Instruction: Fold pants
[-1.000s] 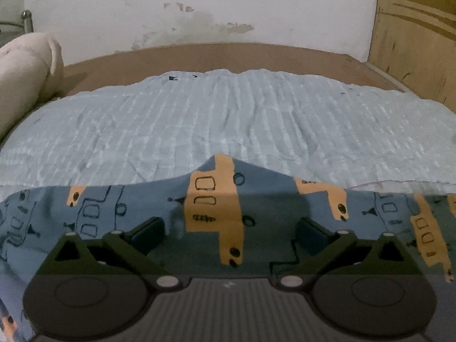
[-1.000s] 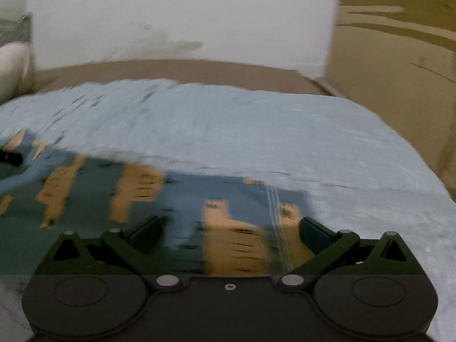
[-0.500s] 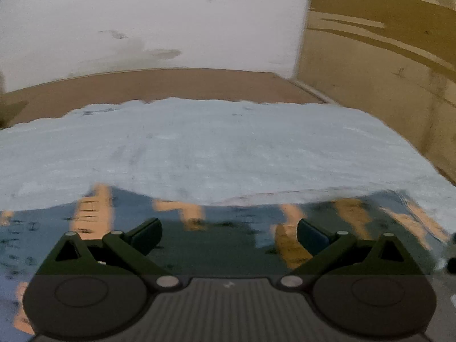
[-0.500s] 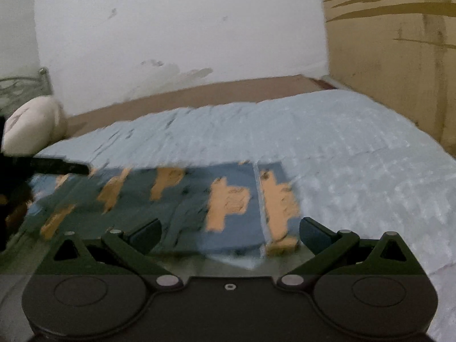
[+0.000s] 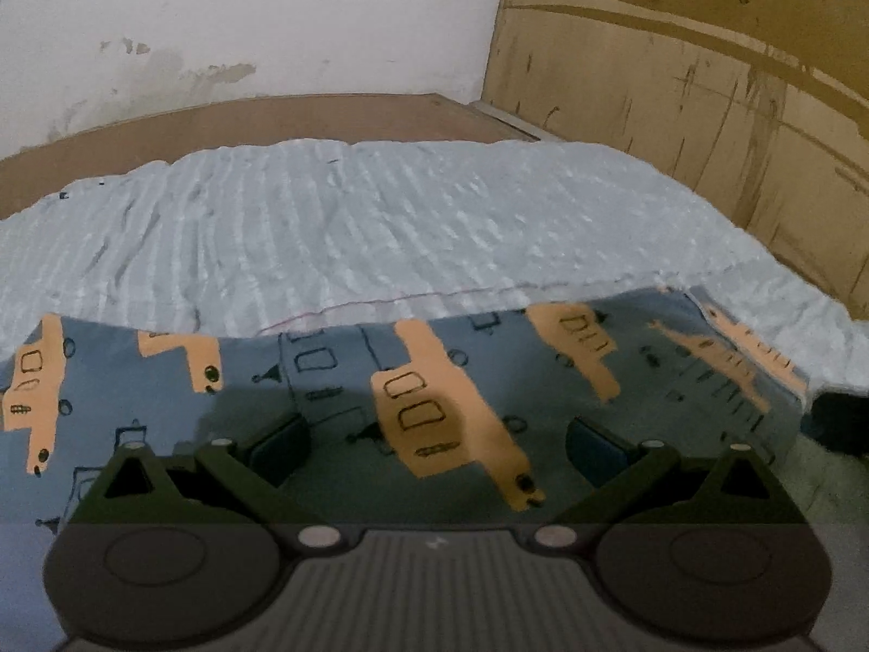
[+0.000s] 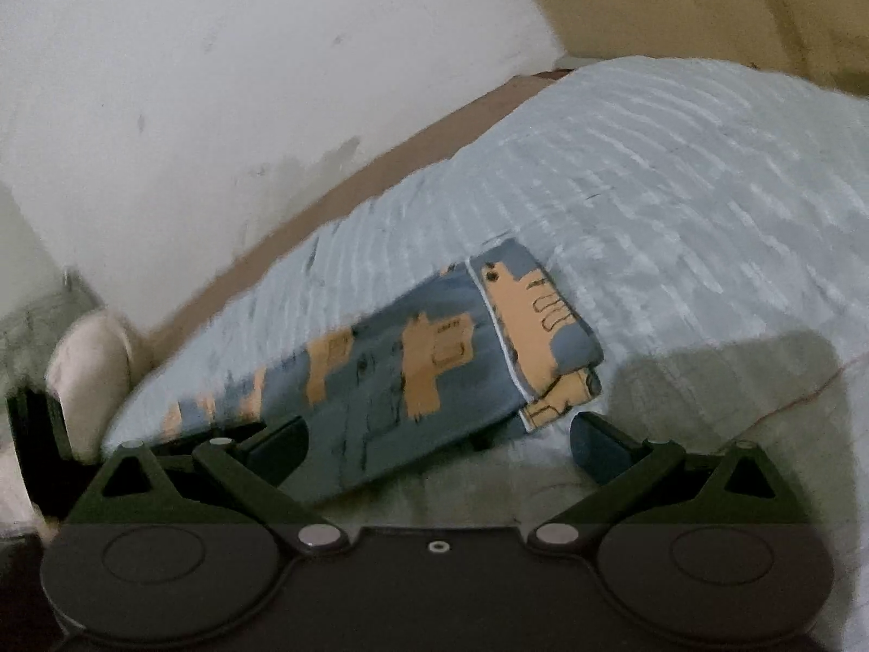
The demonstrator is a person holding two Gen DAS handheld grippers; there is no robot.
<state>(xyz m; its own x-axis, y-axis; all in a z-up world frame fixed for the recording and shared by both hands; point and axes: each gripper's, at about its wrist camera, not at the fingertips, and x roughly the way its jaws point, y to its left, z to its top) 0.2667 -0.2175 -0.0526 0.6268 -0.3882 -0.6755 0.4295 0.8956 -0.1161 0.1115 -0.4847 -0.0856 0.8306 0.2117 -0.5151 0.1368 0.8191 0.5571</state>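
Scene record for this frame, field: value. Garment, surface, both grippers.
garment: pants, blue with orange print, lying flat
surface: pale blue ribbed blanket on a bed
left gripper: open, over the pants, holding nothing
right gripper: open, at the hem end of the pants, holding nothing
background: white wall, wooden panel

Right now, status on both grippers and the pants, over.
Left gripper open, over fabric. Right gripper open, nothing held. Blue pants with orange print flat on pale blue ribbed bedspread. No obstruction seen.
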